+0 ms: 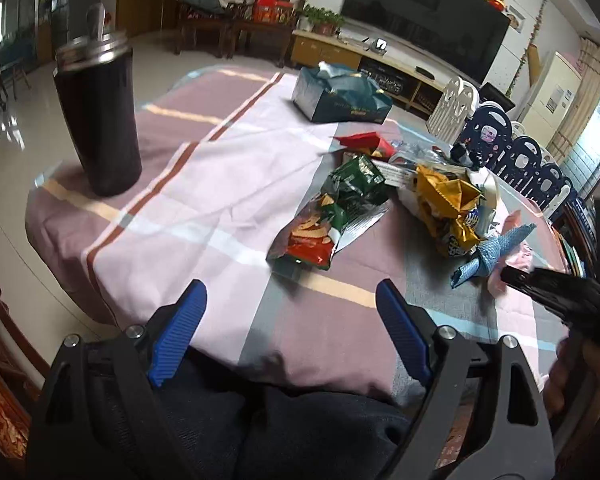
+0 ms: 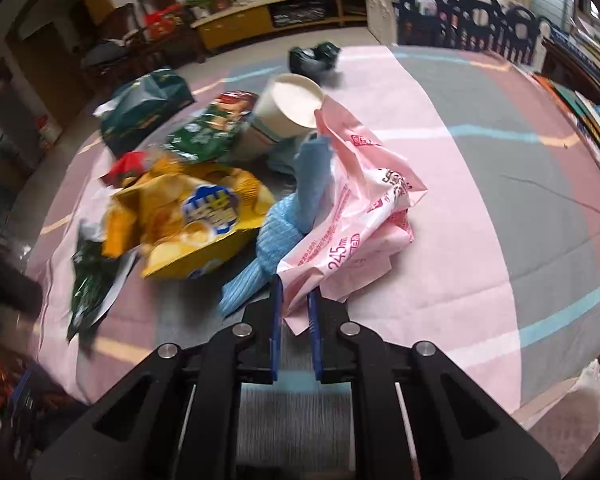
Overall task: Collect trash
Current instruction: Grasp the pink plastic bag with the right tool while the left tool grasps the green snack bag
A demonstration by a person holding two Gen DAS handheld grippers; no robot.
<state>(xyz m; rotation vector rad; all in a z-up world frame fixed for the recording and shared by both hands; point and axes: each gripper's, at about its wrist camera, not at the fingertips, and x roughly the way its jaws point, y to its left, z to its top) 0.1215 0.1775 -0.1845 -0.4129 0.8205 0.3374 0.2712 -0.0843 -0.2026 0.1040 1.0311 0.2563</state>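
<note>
Right wrist view: the right gripper (image 2: 296,300) is clenched on the near corner of a pink wrapper (image 2: 360,216), whose crumpled bulk spreads ahead of the jaws and to their right on the tablecloth (image 2: 500,240). Just left of the jaws lies a blue cloth (image 2: 268,240), touching the wrapper; beyond it to the left sit a yellow chip bag (image 2: 196,216) and a green bag (image 2: 216,128), and farther ahead a paper cup (image 2: 288,108). Left wrist view: the left gripper (image 1: 292,320) stands released and holds nothing, hovering at the near table edge, with the green bag well ahead of its jaws and a black flask (image 1: 100,120) far to their left. Risks, as judged: the pinch takes only a thin fold of slick film, so a quick lift could pull it free; the cloth, lying against the wrapper, may drag along or tip the cup.
</note>
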